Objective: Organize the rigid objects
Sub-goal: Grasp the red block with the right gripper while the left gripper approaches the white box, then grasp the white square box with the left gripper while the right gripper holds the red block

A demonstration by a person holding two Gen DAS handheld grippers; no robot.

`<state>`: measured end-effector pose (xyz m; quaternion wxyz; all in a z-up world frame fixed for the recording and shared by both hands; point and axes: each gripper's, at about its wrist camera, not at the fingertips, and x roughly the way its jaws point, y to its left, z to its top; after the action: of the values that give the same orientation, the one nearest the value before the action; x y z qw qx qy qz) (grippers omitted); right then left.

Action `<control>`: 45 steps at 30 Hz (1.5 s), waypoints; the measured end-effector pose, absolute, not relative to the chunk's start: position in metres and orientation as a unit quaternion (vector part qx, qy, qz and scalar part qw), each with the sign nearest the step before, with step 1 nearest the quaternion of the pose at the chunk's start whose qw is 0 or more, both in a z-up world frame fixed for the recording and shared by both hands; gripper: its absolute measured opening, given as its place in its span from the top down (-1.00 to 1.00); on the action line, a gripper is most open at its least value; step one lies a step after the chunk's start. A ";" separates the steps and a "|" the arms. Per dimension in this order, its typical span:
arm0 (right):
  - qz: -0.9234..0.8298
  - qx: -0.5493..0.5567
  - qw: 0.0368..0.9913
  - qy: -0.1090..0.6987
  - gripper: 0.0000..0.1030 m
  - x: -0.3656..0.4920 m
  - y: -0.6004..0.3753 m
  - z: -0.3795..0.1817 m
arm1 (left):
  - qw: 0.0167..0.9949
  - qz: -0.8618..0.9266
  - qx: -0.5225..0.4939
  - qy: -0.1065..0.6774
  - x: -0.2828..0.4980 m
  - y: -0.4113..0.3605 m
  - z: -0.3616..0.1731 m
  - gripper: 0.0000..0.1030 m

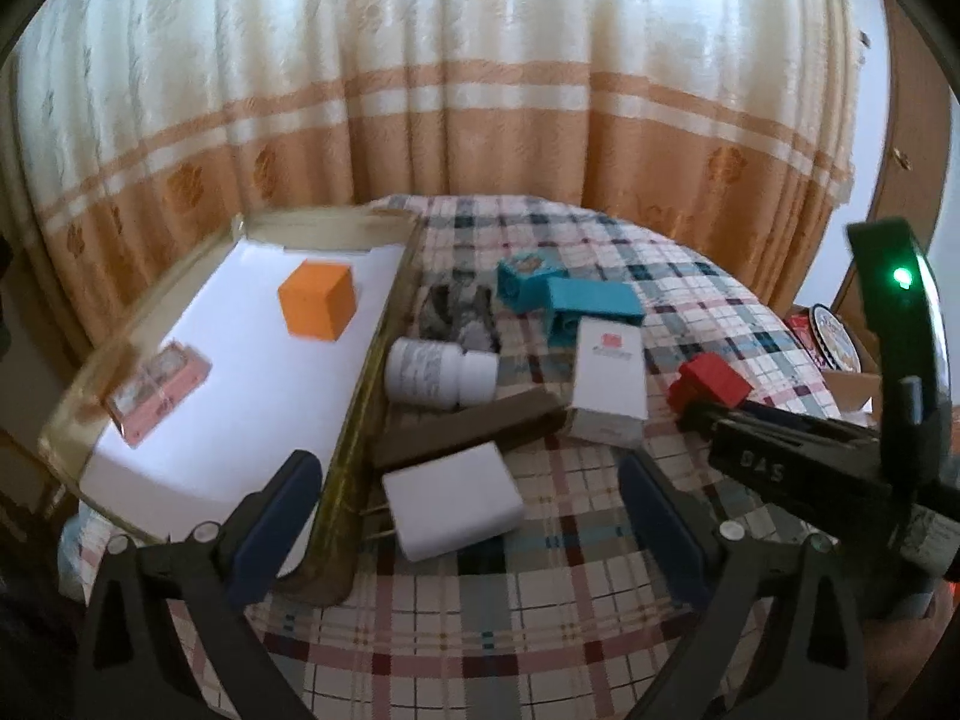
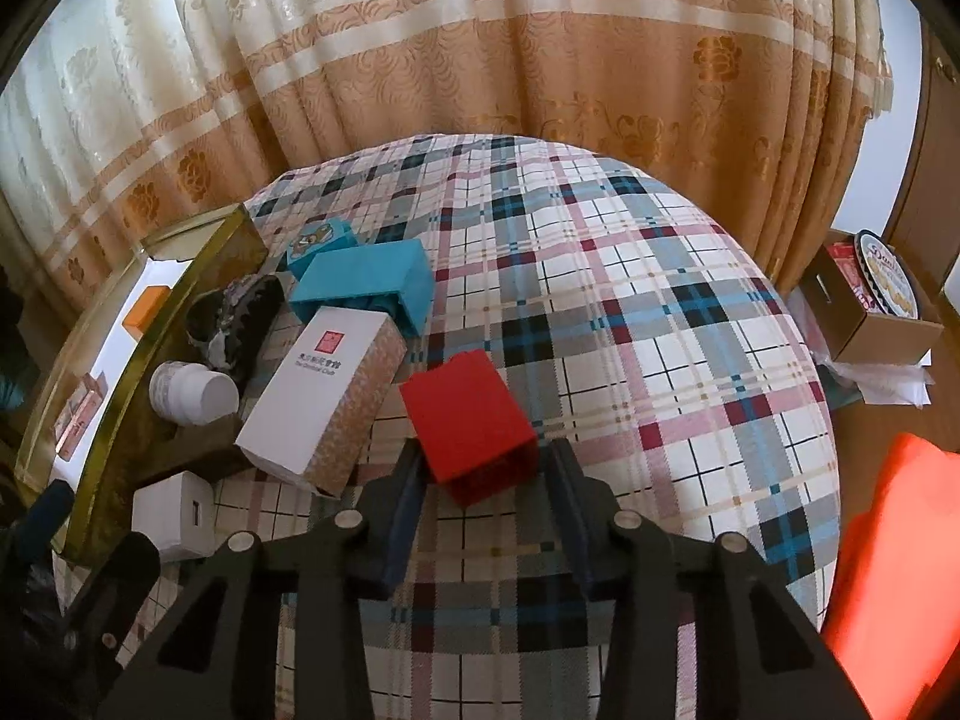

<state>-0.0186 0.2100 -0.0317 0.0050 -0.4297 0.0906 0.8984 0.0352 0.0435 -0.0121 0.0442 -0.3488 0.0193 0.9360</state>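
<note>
Gripping status: my right gripper [image 2: 480, 474] has its pads against both sides of the red box [image 2: 468, 420], clamped on its near end; the far end sticks out past the fingertips.
Red box position: on the plaid cloth [image 2: 630, 312], just right of the white carton [image 2: 324, 396], clear of the blue box [image 2: 366, 288].
Left gripper [image 1: 468, 510]: jaws standing wide apart, holding nothing, hovering above the white charger [image 1: 453, 501] beside the tray's rim.
Tray [image 1: 354, 420]: gold-edged, white floor, already holding the orange cube [image 1: 316, 300] and a pink packet [image 1: 159, 387]; I judge it to be the destination.
Risk, shallow hold: I grip only the box's near end, so it may pivot or slip out on the lift.
Risk, crushing: it looks like thin card; squeezing harder may dent the walls.
Risk, crossing path: the way to the tray runs over the white carton, the pill bottle [image 2: 192, 393] and the charger; a low carry may knock them.
Risk, arms: my left gripper sits between box and tray, so the two tools may collide.
Risk, rim: the raised edge may catch the box's underside if I come in low.
</note>
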 end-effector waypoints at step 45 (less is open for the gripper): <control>0.899 -0.427 0.006 0.094 0.18 -0.016 0.214 -0.032 | -0.039 0.874 -0.483 -0.005 0.002 0.069 -0.054 -0.99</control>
<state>-0.0159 0.2143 -0.0322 0.0056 -0.4275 0.0942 0.8991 0.0016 0.0690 -0.0537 -0.0390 -0.4835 -0.0052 0.8745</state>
